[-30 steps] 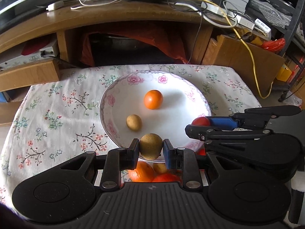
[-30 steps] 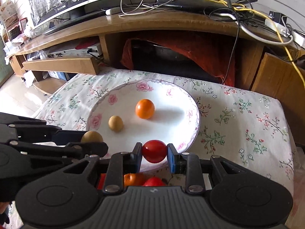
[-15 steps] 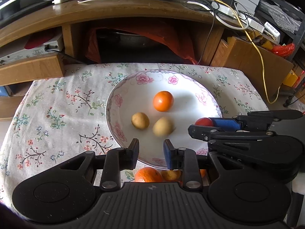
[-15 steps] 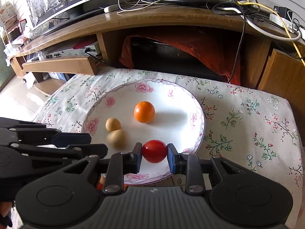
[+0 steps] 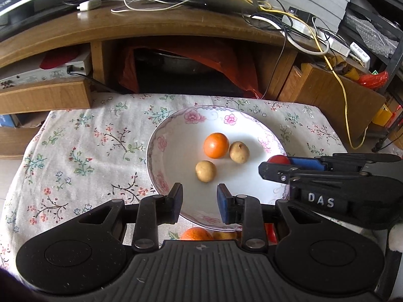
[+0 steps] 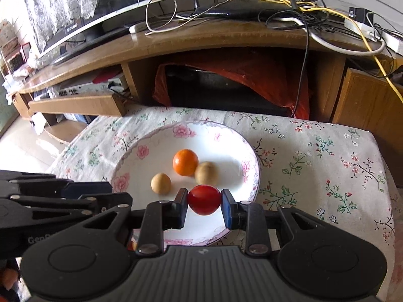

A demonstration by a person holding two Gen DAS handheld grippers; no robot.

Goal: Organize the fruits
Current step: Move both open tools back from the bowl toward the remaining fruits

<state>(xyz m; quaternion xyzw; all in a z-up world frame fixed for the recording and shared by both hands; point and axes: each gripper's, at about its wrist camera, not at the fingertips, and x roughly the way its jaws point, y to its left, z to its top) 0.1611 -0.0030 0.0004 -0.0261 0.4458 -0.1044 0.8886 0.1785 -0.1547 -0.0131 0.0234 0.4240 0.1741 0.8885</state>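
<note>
A white plate with pink flowers (image 5: 151, 156) holds an orange (image 5: 216, 145) and two tan fruits, one near me (image 5: 206, 171) and one touching the orange's right side (image 5: 239, 152). My left gripper (image 5: 199, 201) hangs over the plate's near rim. Its jaws are opening and nothing is between them. My right gripper (image 6: 204, 200) is shut on a red fruit (image 6: 204, 200) above the plate's near right part. From the left wrist view it reaches in from the right (image 5: 274, 166). More fruit (image 5: 196, 234) lies below the near rim, mostly hidden.
A floral cloth (image 5: 75, 156) covers the low table, whose edges drop off left and right. Behind stands a wooden TV stand (image 5: 151, 27) with tangled cables (image 6: 314, 12) and an orange bag (image 6: 226, 70) in its bay. An open wooden drawer (image 5: 45, 95) juts out at left.
My left gripper let go of the tan fruit, which rolled up the plate to rest beside the orange. The jaws widened and stand empty. The right gripper still holds the red fruit.
</note>
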